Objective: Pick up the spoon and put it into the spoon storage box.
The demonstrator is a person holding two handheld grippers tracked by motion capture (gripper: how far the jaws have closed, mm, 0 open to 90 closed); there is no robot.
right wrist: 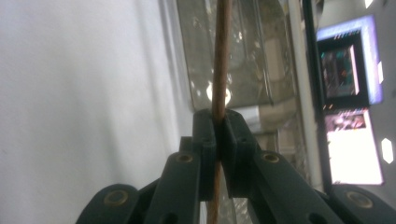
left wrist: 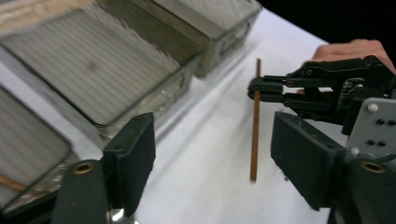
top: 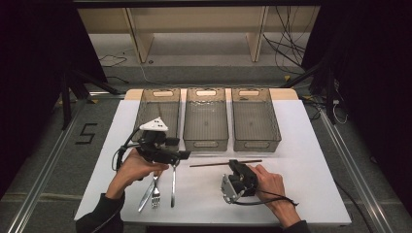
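Observation:
A brown chopstick (top: pixel 209 164) lies across the white table top in front of the bins. My right gripper (top: pixel 233 164) is shut on it near its right part. In the right gripper view the two jaws (right wrist: pixel 219 122) pinch the chopstick (right wrist: pixel 221 56), which runs on past them. My left gripper (top: pixel 183 154) hovers left of the stick's free end, open and empty. In the left gripper view its wide-apart jaws (left wrist: pixel 217 154) frame the chopstick (left wrist: pixel 254 135) and the right gripper (left wrist: pixel 256 88) clamped on it.
Three clear plastic bins (top: pixel 158 92) (top: pixel 206 143) (top: pixel 255 144) stand in a row at the back of the white top. A thin brown stick (left wrist: pixel 11 184) lies in the left one. A knife (top: pixel 145 198), fork (top: pixel 155 193) and spoon (top: pixel 173 187) lie by the left hand.

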